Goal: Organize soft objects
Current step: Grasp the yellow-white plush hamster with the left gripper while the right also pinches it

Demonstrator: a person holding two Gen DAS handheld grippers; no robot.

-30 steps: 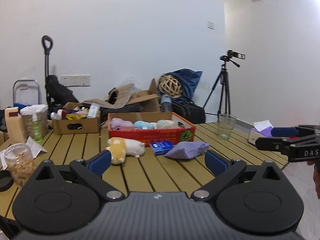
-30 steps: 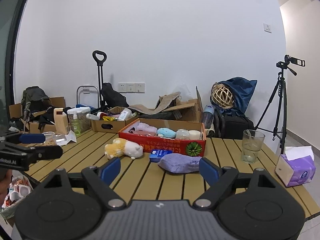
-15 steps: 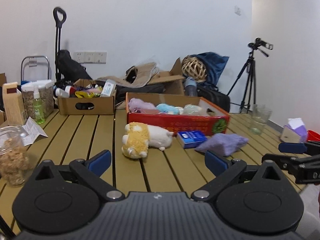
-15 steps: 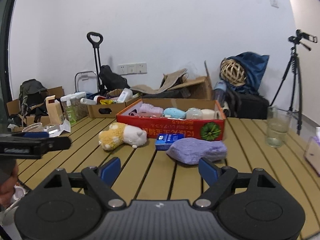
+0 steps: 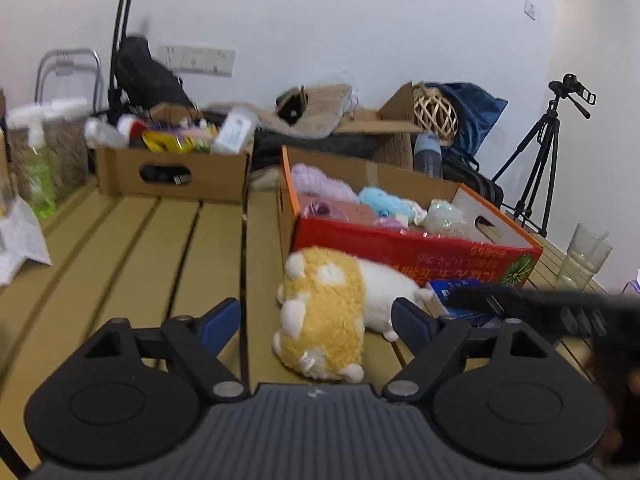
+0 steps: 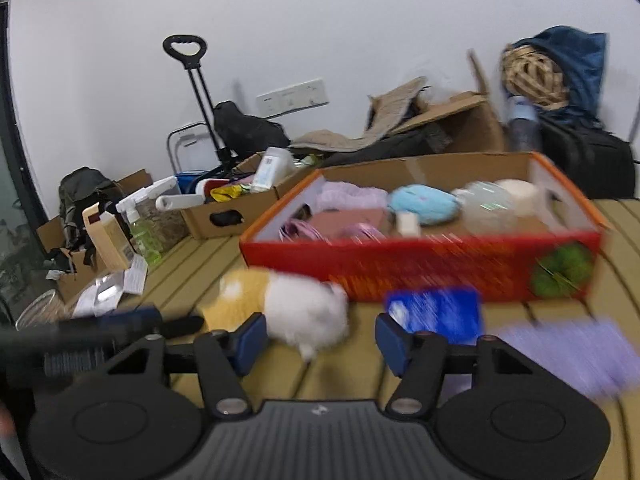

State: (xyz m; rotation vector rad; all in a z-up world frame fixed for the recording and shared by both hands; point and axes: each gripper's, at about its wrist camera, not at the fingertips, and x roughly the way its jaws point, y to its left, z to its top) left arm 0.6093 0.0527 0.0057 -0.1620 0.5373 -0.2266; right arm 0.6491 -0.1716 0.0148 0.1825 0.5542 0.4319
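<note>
A yellow-and-white plush toy point(image 5: 324, 312) lies on the slatted wooden table point(image 5: 140, 264), in front of a red cardboard box point(image 5: 404, 242) that holds several soft things. My left gripper point(image 5: 316, 320) is closing around the toy's yellow half, and its pads stand clear of it. From the other side, my right gripper point(image 6: 320, 338) is closing around the toy's white end point(image 6: 304, 314) without pressing on it. A blue packet point(image 6: 436, 312) and a purple pouch point(image 6: 572, 352) lie to the right of the toy.
A brown cardboard box point(image 5: 172, 174) of bottles and packets stands at the back left. A green spray bottle point(image 5: 40, 176) and papers point(image 5: 20, 236) are at the left edge. A drinking glass point(image 5: 584, 256) stands at the right, and a tripod point(image 5: 548, 152) behind the table.
Both grippers have come forward and down to the plush toy, one from each side. Both pairs of jaws have narrowed, and the toy now lies between them.
</note>
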